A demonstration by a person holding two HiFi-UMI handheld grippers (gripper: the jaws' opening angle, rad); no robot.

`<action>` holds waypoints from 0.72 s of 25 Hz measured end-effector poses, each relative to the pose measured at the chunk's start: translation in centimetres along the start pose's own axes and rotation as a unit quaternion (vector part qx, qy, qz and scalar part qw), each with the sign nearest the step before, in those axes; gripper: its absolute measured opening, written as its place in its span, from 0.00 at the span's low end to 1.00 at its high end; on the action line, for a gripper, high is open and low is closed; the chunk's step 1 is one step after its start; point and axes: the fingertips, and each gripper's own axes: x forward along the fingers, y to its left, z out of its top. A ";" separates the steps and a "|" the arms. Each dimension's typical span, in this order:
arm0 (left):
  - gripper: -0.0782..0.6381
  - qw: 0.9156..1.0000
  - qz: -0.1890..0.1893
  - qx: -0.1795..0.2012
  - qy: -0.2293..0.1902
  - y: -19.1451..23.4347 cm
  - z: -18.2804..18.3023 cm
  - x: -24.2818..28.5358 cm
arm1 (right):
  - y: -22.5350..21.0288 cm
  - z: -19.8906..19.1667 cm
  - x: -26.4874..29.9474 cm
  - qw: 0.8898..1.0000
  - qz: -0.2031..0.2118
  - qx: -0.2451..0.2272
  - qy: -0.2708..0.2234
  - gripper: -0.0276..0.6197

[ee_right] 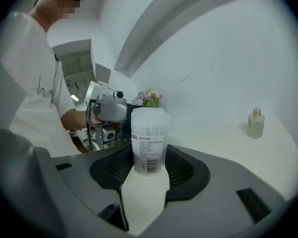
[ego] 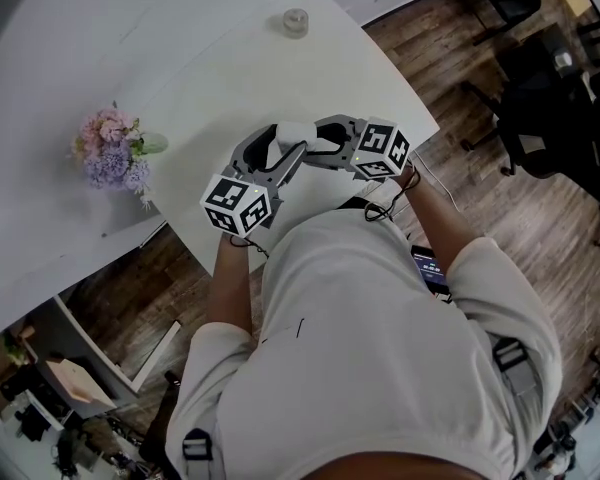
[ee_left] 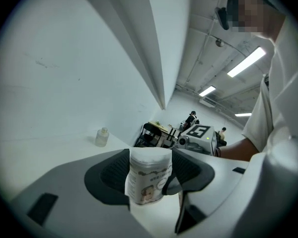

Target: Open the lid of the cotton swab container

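The cotton swab container (ego: 293, 134) is a white, translucent cylinder with a lid, standing upright on the white table (ego: 210, 78). Both grippers meet at it, close in front of the person. My left gripper (ego: 283, 151) comes from the left, and in the left gripper view (ee_left: 150, 170) its dark pads sit against the container's (ee_left: 148, 178) upper part on both sides. From the right, my right gripper (ego: 308, 144) has its pads (ee_right: 181, 170) against the lower body of the container (ee_right: 149, 143), near the barcode label. The lid is on.
A small glass bottle (ego: 295, 22) stands at the table's far edge. A bouquet of pink and purple flowers (ego: 113, 153) lies to the left. The table's near edge runs just under the grippers. Dark chairs (ego: 540, 108) stand on the wooden floor to the right.
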 end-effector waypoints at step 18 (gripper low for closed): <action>0.42 0.997 -0.039 -0.057 -0.044 -0.6 1.0 0.1 | 1.5 -1.3 1.3 0.999 0.033 -0.014 0.041 0.33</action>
